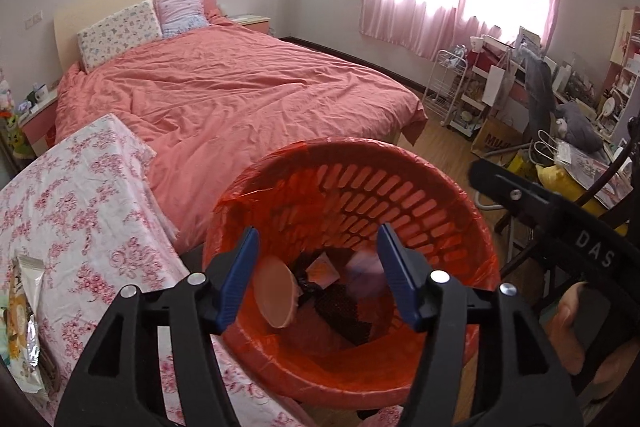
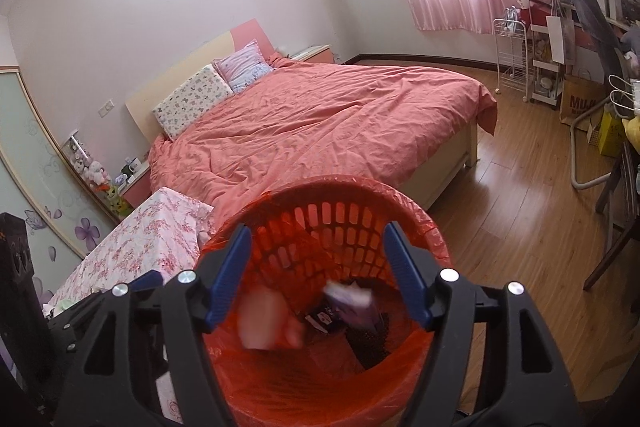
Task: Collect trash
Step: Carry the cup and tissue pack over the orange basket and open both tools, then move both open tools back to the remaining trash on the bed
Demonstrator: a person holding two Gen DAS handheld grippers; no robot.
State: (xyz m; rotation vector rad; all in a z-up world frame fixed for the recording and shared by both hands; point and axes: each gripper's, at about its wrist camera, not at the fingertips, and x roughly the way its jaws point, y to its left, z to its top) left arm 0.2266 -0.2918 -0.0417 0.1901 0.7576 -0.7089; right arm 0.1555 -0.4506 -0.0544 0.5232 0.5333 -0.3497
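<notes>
Trash lies in the red bin [image 1: 440, 227]: a pink lid [image 1: 276, 293], dark wrappers, a blurred purple packet [image 2: 352, 301]. Both the left gripper [image 1: 316, 279] and right gripper [image 2: 316, 275] hover above, jaws apart and empty. Next, fetch the snack bag [image 1: 22, 323] from the floral table [image 1: 80, 195], releasing only over the bin's middle.

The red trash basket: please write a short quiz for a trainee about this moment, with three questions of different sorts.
1. True or false: the left gripper is open above the red trash basket.
2. What lines the basket: A) red plastic bag, B) newspaper, C) nothing?
3. Fill in: the snack bag lies on the ____ tablecloth.

Key: 1 true; 2 A; 3 floral. Also, the right gripper is open, with blurred trash below it.
</notes>
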